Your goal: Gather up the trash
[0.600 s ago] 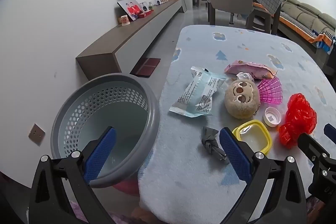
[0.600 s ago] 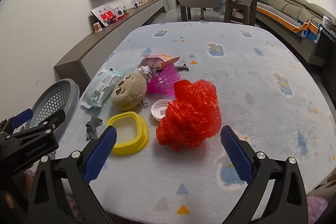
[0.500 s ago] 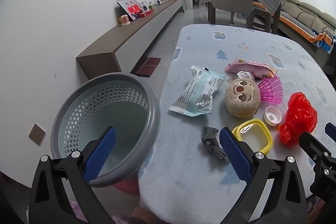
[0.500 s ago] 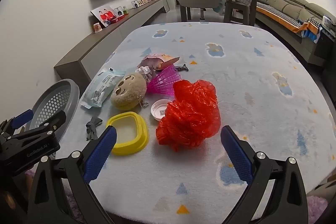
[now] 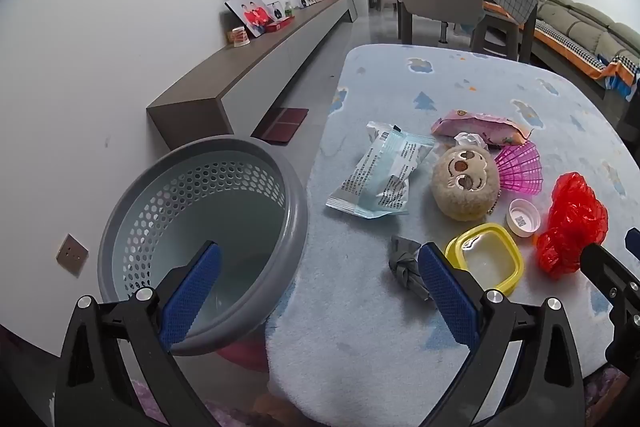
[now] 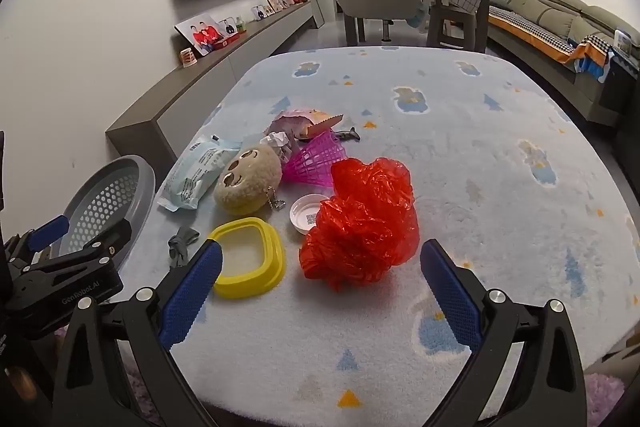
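Both tongs spread wide and empty, poised over the litter; nothing collected yet.

Left tongs (image 5: 316,285) hung at the surface (image 6: 480,155) edge by the grey basket (image 5: 296,195), which looked empty. Right tongs (image 6: 320,285) faced the red plastic bag (image 6: 360,223), probably first pick. Blue wrapper (image 5: 384,175), pink wrapper (image 5: 480,127) and yellow lid (image 5: 484,259) lay close together.
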Available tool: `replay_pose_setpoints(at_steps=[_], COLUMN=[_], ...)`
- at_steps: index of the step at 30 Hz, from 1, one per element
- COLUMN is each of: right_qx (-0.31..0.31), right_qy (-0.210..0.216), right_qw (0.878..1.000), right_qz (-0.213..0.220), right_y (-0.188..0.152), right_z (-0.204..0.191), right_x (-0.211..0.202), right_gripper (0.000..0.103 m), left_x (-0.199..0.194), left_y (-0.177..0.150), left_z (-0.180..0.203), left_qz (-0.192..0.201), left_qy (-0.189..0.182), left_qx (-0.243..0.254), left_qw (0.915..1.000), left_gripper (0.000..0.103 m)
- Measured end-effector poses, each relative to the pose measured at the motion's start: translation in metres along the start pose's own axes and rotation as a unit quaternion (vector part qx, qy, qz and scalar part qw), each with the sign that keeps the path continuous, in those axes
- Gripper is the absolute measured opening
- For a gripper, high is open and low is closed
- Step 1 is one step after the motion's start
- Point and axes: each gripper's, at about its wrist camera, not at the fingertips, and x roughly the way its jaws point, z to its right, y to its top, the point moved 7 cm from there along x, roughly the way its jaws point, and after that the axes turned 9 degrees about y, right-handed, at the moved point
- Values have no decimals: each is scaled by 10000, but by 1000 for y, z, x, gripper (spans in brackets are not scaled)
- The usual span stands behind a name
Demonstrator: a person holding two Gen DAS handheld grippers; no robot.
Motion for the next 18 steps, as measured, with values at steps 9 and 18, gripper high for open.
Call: replay_pose_setpoints(at_steps=[9, 18], right_qx=[16, 26], right_qy=[36, 43], right_qw=[10000, 10000], right_qz=[45, 52], right_y=[-1, -1], right_z=[-1, -1], right_x=[0, 0], right_gripper=[95, 95], left_x=[1, 1], left_y=[-1, -1], left_z=[1, 0], left_qz=[-12, -9], left_qy=[-2, -4], left_qx=[-10, -8], left_qw=[10000, 10000], left_gripper=[97, 97])
